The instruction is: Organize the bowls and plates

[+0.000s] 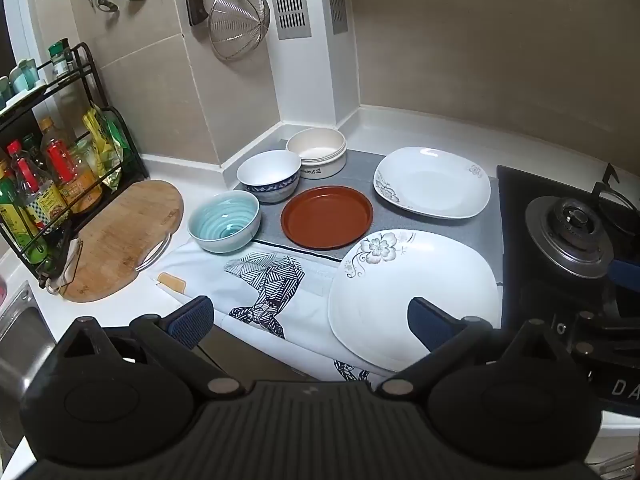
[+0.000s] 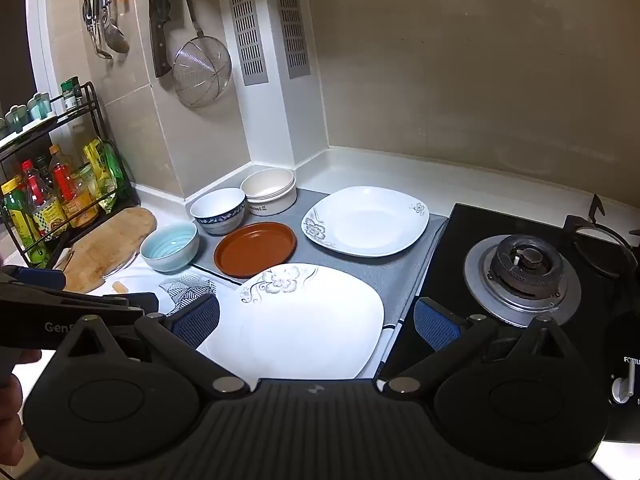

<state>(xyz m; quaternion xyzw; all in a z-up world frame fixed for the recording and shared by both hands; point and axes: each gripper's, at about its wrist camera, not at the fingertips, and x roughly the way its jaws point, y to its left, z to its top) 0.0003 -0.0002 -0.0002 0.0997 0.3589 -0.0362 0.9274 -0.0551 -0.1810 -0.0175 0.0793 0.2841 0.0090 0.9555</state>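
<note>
White countertop (image 1: pixel 420 128) is crowded: wooden cutting board (image 1: pixel 120 240) and black bottle rack (image 1: pixel 60 184) left, gas burner (image 2: pixel 524 276) right. Near square white floral plate (image 2: pixel 308 320) is partly hidden by both wide-open grippers, left gripper (image 1: pixel 310 320) and right gripper (image 2: pixel 316 322), nothing gripped. Round brown plate (image 1: pixel 327 216), teal ribbed bowl (image 1: pixel 224 220), blue-patterned white bowl (image 1: pixel 269 174), cream round bowl (image 1: pixel 316 152) and far square white plate (image 1: pixel 432 182) are set upright on grey mat (image 1: pixel 472 236).

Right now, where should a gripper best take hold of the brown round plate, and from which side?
Grip the brown plate by its raised upright rim, probably at the near edge: bowls crowd its left, a white plate its right. Either open gripper could straddle it, one finger inside.
</note>
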